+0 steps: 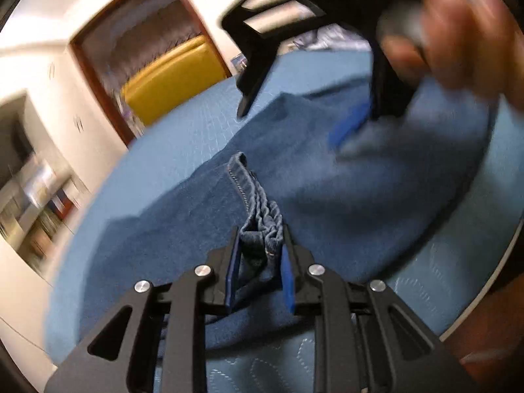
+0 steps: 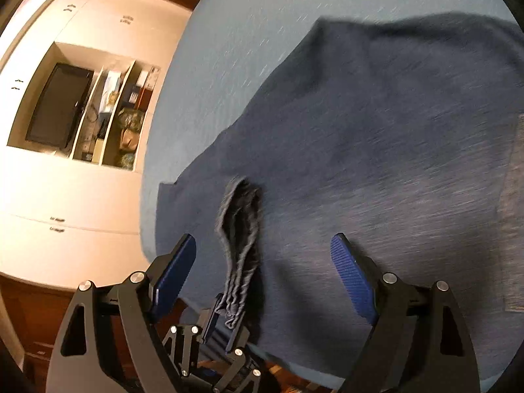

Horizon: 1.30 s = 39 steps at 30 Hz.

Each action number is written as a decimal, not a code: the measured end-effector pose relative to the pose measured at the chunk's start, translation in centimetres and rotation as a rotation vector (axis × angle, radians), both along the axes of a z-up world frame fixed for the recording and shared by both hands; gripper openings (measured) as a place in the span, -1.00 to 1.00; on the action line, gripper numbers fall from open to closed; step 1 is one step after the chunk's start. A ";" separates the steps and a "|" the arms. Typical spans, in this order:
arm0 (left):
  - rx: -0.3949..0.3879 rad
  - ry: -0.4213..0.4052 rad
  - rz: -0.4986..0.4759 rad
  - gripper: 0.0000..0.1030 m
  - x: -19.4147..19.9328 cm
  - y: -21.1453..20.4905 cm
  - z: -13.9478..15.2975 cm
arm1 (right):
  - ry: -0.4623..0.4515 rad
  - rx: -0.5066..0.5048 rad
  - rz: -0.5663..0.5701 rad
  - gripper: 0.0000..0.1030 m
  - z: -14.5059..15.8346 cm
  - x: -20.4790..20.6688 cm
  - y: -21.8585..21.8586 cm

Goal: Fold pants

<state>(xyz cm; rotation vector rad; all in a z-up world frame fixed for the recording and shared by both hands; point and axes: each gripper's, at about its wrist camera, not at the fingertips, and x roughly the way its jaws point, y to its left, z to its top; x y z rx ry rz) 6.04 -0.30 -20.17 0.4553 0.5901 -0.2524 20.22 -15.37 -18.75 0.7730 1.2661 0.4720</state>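
1. My left gripper (image 1: 258, 255) has its jaws shut tight on a bunched-up hem of the dark blue denim pants (image 1: 294, 196).
2. My right gripper (image 2: 262, 262) has its jaws wide apart with nothing in them. It hangs just over the cloth, near the pinched hem.
3. The pants lie spread on the light blue quilted bed (image 2: 235, 32). From my left jaws the long way of the pants runs off and away toward the far right of the bed. The stitched hem sticks up from my jaws.
4. What could go wrong: I only hold a small bunch of cloth. If I pull fast, I think it could slip out and the fold would flop crooked.
5. The pictures are blurry. If my right jaws close in the wrong spot, they might grab only one layer.
6. A yellow chair (image 1: 170, 72) stands past the bed.
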 end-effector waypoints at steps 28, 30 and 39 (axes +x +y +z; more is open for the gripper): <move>-0.051 -0.151 -0.045 0.25 -3.7 0.7 3.5 | 0.034 0.045 0.085 -0.77 2.7 4.5 4.2; -0.037 -0.176 0.003 0.25 -5.4 1.9 3.4 | 0.026 0.025 0.090 -0.77 3.6 4.7 4.3; -0.153 -0.058 0.396 0.36 -6.2 17.8 1.2 | 0.064 -0.003 0.067 -0.77 4.3 5.9 6.2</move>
